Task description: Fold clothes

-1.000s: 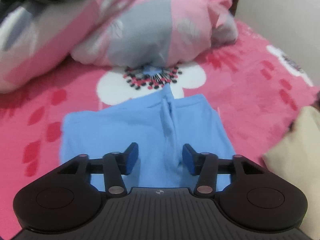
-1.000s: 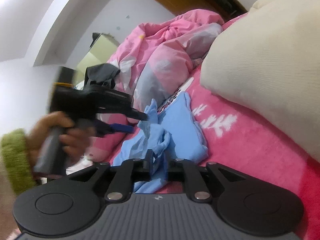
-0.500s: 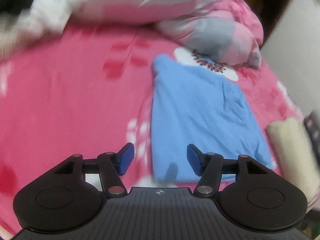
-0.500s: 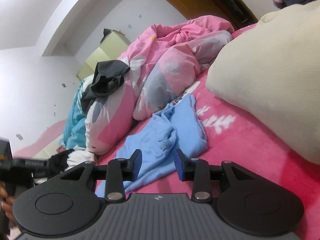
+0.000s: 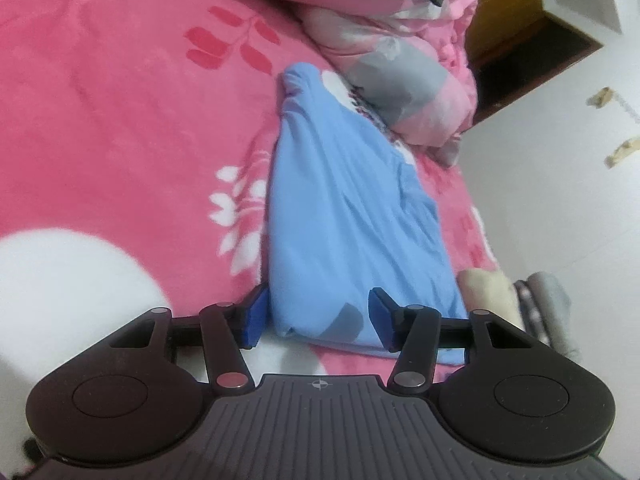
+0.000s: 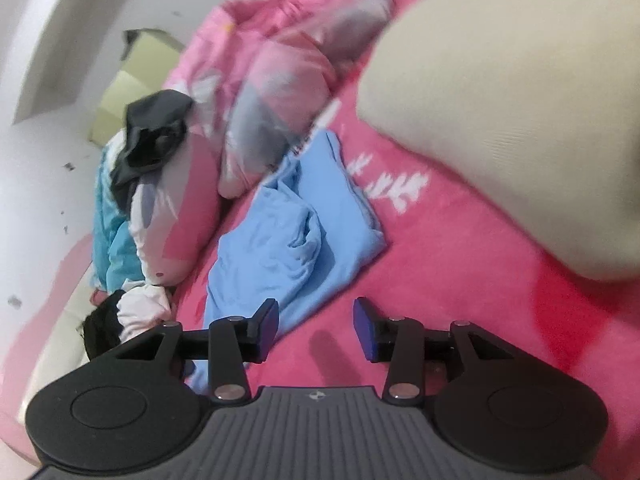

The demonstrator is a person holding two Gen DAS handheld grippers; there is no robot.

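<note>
The left gripper [image 5: 316, 312] hangs with its blue pads parted, straddling the near corner of the blue garment [image 5: 352, 216] without pressing on it; the cloth's near left edge sits just inside the left pad. The jaws have closed in a little within the last moment, yet they grasp nothing. The right gripper [image 6: 316, 328] has just been opening and is released too: between its pads there is only pink blanket [image 6: 460, 288], and the blue garment [image 6: 296, 232] lies just beyond its left pad, rumpled along a middle ridge.

The garment lies on the blanket as a long, roughly folded strip, its far end bunched up against the pink and grey quilt [image 5: 404, 64]. A cream pillow [image 6: 520, 100] bulks on the right side, near the garment but not touching it as far as I can tell.

To my eye the fold is partly made and the next pinch is being lined up. To do it well, the left pads should come down on both layers at that near corner, not on the top sheet alone, or the layers will slide apart when lifted. The right one should take the matching corner so the edge rises level. The far end looks twisted; smoothing that bunch first would keep the fold from setting in crooked. Carry the edge low, clear of the quilt.
</note>
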